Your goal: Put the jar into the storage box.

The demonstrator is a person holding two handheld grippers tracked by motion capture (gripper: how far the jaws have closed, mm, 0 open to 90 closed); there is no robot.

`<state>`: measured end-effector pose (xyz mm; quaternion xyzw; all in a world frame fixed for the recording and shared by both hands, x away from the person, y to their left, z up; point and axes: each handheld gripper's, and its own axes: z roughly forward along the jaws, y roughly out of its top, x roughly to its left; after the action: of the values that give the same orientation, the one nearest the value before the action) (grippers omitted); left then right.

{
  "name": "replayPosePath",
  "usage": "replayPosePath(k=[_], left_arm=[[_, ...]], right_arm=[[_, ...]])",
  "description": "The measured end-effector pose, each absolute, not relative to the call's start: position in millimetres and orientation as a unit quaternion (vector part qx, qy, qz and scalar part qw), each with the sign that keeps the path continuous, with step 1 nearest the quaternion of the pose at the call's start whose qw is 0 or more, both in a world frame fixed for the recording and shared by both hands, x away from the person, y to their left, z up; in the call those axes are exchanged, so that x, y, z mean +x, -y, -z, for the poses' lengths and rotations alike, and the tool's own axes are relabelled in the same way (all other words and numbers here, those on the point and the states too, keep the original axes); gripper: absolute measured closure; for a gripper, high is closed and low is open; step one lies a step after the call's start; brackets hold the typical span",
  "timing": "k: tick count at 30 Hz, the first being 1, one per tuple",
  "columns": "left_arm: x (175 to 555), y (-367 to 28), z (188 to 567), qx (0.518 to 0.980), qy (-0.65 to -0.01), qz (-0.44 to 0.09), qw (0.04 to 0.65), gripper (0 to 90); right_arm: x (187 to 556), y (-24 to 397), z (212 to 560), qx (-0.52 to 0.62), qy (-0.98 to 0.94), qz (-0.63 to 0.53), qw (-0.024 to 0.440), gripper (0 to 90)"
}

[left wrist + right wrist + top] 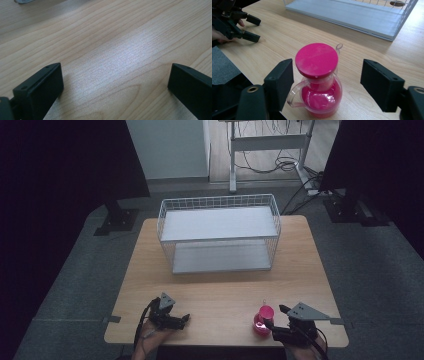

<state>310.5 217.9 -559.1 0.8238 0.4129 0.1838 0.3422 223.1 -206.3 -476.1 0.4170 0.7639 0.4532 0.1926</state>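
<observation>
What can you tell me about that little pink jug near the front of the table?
The jug is small, of clear plastic that looks pink inside, with a round pink lid and a clear side handle. It stands upright on the wooden table near its front edge. The right claw straddles it with open jaws; neither pad presses on it.

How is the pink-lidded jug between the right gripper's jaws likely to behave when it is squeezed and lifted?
The jug looks like clear hard plastic, so probably stiff but smooth and a bit slippery against the pads. It is small, so probably light. Its lid is wider than the neck, so a grip under the lid may hold better.
</observation>
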Motion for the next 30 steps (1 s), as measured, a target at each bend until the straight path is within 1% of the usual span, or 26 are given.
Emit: replayPosePath(k=[9, 15, 20, 30], left_arm=[[310.4, -217.8, 559.1, 0.823, -0.414, -0.184, 0.342, 0.0], [310.4, -217.8, 559.1, 0.823, -0.415, -0.185, 0.342, 0.0], [310.3, -217.7, 559.1, 0.823, -0.415, -0.185, 0.342, 0.0], [310.4, -217.7, 559.1, 0.822, -0.416, -0.185, 0.341, 0.0]], right_arm=[[224.7, 195.7, 473.9, 0.413, -0.768, -0.448, 0.197, 37.4], [224.7, 190.8, 473.0, 0.415, -0.770, -0.441, 0.202, 39.7], [225.6, 187.0, 474.2, 0.414, -0.773, -0.434, 0.208, 47.2], [228.2, 189.2, 471.4, 0.408, -0.770, -0.441, 0.214, 47.6]])
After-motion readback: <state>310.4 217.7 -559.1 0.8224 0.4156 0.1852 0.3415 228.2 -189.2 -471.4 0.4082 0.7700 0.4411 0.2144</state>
